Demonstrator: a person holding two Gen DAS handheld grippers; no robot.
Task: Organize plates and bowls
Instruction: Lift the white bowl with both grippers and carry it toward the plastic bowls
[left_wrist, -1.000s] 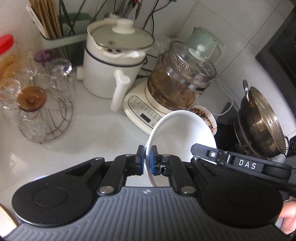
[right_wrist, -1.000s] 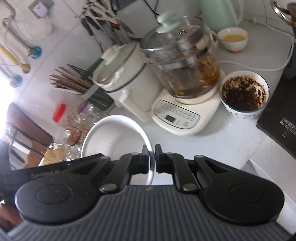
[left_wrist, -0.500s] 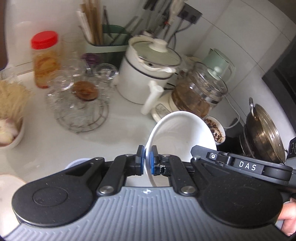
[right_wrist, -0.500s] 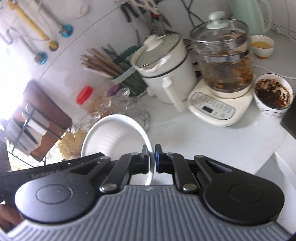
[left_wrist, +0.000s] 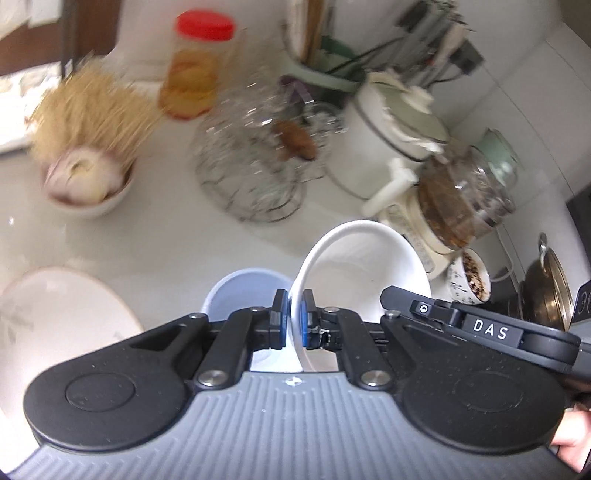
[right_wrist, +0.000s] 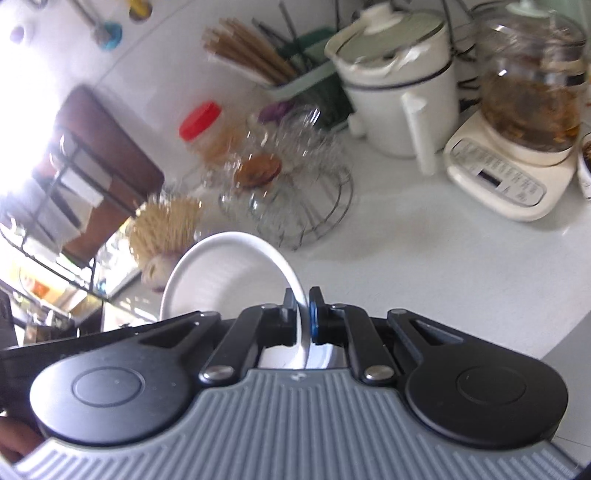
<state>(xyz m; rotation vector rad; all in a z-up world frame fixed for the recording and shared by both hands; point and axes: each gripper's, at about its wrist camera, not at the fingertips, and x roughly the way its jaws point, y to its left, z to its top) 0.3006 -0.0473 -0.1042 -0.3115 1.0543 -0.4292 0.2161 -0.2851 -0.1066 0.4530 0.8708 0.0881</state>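
A white bowl (left_wrist: 364, 266) is held above the counter by both grippers at once. My left gripper (left_wrist: 293, 319) is shut on its left rim. My right gripper (right_wrist: 303, 314) is shut on the opposite rim of the same bowl (right_wrist: 225, 273). The right gripper's black body (left_wrist: 480, 328) shows beside the bowl in the left wrist view. A pale blue bowl (left_wrist: 243, 291) sits on the counter just below and left of the held bowl. A white plate with a faint pattern (left_wrist: 55, 321) lies at the left.
The white counter (right_wrist: 424, 258) carries a wire rack of glasses (left_wrist: 255, 166), a white electric pot (left_wrist: 384, 129), a glass kettle on a cream base (left_wrist: 458, 199), a bowl of garlic (left_wrist: 85, 181), a red-lidded jar (left_wrist: 195, 66) and a small bowl of dark bits (left_wrist: 471, 275).
Both grippers have carried the white bowl leftward and back from the appliances. The blue bowl, the patterned plate and the garlic bowl have come into view.
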